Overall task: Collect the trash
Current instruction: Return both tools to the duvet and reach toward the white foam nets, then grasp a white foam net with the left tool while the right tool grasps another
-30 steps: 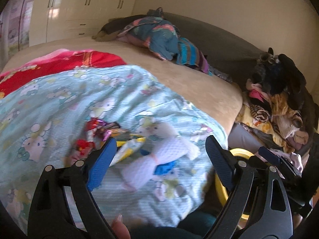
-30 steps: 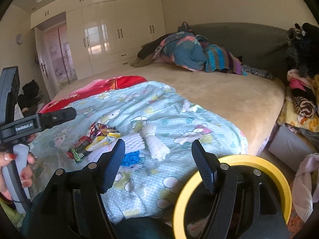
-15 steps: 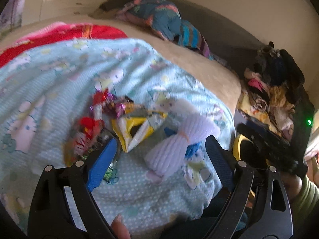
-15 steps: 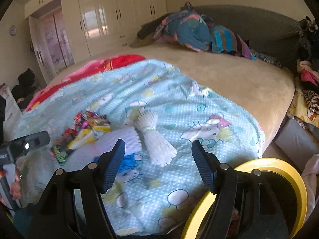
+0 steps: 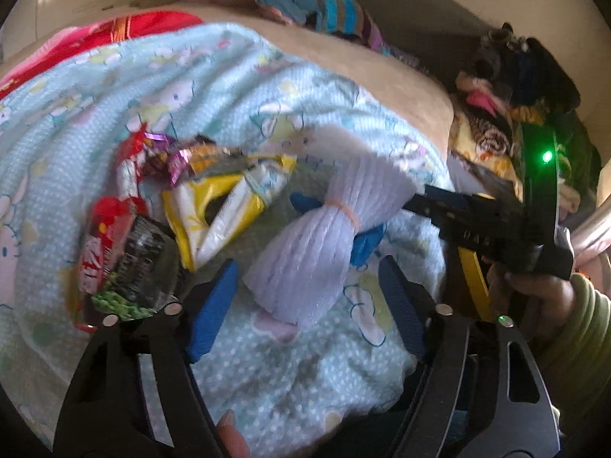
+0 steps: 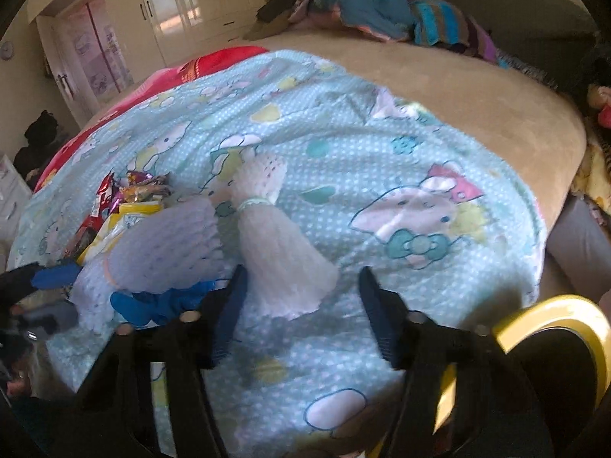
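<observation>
Left tool: jaws apart and just closing in, over the near end of a white foam bundle; pads not touching it.
Right tool: jaws part open, also just narrowing, a second foam bundle between them, not gripped.
Trash: snack wrappers heaped left of the bundles on the blue cartoon blanket on the bed.
Yellow-rimmed bin: beside the bed's edge.
</observation>
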A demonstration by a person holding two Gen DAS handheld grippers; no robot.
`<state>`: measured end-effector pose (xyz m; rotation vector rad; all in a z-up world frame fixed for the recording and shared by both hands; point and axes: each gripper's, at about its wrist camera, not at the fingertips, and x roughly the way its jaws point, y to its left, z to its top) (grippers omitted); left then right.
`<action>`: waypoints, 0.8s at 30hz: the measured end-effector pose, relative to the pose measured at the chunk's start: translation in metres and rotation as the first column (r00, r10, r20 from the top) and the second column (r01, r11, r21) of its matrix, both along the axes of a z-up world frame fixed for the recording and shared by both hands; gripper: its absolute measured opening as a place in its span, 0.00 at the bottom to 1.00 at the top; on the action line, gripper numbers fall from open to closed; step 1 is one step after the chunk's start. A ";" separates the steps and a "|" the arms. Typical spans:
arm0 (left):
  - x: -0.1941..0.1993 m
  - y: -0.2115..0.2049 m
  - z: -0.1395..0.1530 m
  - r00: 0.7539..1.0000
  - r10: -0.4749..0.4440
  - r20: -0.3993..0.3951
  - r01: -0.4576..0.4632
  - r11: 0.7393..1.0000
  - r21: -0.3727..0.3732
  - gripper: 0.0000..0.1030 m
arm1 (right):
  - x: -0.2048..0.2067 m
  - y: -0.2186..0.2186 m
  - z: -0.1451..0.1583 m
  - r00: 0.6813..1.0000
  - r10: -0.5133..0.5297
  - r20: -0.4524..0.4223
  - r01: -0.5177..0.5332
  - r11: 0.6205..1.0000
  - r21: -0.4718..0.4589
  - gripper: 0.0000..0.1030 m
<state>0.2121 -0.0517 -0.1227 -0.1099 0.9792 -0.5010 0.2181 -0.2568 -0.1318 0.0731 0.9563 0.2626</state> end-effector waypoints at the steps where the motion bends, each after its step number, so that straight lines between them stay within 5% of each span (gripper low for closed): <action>1: 0.001 -0.001 -0.004 1.000 0.001 -0.016 -0.001 1.000 0.009 0.58 | 0.000 0.002 -0.002 1.000 0.012 -0.006 -0.012 1.000 0.006 0.33; 8: 0.005 0.004 -0.012 0.998 0.010 -0.057 -0.010 1.000 -0.003 0.32 | -0.012 0.007 0.002 1.000 0.018 0.025 -0.018 1.000 0.018 0.23; 13: 0.004 0.007 -0.015 0.997 0.025 -0.073 -0.026 0.999 -0.021 0.23 | -0.024 -0.001 0.014 0.998 -0.022 0.063 0.018 0.999 0.051 0.22; 24: -0.009 0.042 0.014 0.985 0.174 -0.005 -0.173 0.978 -0.115 0.19 | -0.055 -0.017 0.050 0.982 -0.089 0.168 0.074 0.993 0.095 0.22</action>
